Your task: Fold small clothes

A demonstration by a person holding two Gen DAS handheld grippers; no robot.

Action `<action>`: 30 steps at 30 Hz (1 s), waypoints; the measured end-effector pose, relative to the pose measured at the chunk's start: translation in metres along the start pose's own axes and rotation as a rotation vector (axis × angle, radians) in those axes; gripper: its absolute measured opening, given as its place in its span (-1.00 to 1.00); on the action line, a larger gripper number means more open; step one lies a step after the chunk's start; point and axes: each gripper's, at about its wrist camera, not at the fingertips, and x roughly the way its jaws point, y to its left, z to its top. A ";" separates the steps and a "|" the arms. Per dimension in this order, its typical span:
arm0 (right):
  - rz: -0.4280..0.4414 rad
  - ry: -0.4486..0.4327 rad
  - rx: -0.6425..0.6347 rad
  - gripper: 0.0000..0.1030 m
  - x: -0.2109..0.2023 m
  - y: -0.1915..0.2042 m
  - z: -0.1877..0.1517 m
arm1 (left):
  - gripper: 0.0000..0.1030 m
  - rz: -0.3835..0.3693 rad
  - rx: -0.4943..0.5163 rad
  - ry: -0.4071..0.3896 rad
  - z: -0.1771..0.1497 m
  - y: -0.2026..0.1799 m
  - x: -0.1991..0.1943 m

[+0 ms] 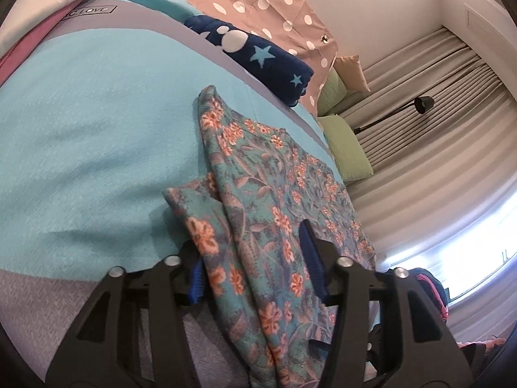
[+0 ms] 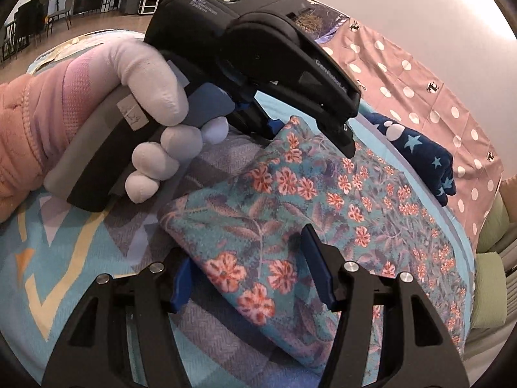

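Observation:
A teal garment with orange flowers [image 1: 258, 174] lies partly folded on the bed; it also shows in the right wrist view [image 2: 323, 200]. My left gripper [image 1: 255, 258] is open, its blue-padded fingers astride the garment's near edge, one pad under the cloth and one on top. My right gripper [image 2: 248, 265] is open the same way over a folded corner of the garment. The left gripper [image 2: 252, 51], held by a white-gloved hand [image 2: 152, 103], shows in the right wrist view, its fingers hidden at the garment's far corner.
A folded navy cloth with stars [image 1: 258, 55] [image 2: 420, 152] lies beyond the garment. A pink polka-dot sheet [image 1: 258, 3] covers the bed's head end. The teal and grey bedspread [image 1: 97, 113] stretches left. Green pillows [image 1: 342, 142], curtains and a black lamp [image 1: 423, 105] stand to the right.

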 end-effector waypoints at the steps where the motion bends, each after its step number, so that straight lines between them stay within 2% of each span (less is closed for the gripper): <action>1: 0.001 0.001 0.004 0.17 0.001 0.000 0.001 | -0.36 0.012 -0.006 -0.003 0.000 0.002 0.001; 2: 0.002 0.002 0.009 0.17 0.002 0.000 0.002 | -0.55 0.021 -0.020 -0.006 0.001 0.005 0.001; 4: 0.014 0.001 0.019 0.14 0.003 -0.001 0.004 | -0.76 0.018 -0.066 -0.009 0.002 0.014 0.003; 5: 0.032 -0.001 0.024 0.05 0.003 -0.002 0.004 | -0.78 0.009 -0.085 -0.010 0.003 0.017 0.003; 6: 0.046 -0.004 0.032 -0.25 0.003 -0.003 0.005 | -0.79 0.004 -0.091 -0.011 0.003 0.018 0.002; 7: 0.042 -0.008 0.042 -0.43 0.002 -0.006 0.005 | -0.79 0.012 -0.083 -0.011 0.003 0.016 0.002; 10: 0.068 -0.029 0.094 -0.58 -0.003 -0.017 0.006 | -0.80 0.037 -0.054 -0.016 0.005 0.006 -0.001; 14: 0.073 -0.086 0.145 -0.62 -0.020 -0.027 0.006 | -0.81 0.021 -0.037 -0.030 0.013 -0.010 -0.006; 22: 0.053 -0.181 0.243 -0.70 -0.052 -0.055 0.000 | -0.82 0.056 0.020 -0.033 0.028 -0.053 -0.003; 30: 0.074 -0.262 0.398 -0.71 -0.079 -0.098 -0.023 | -0.83 0.058 0.021 -0.031 0.037 -0.089 0.004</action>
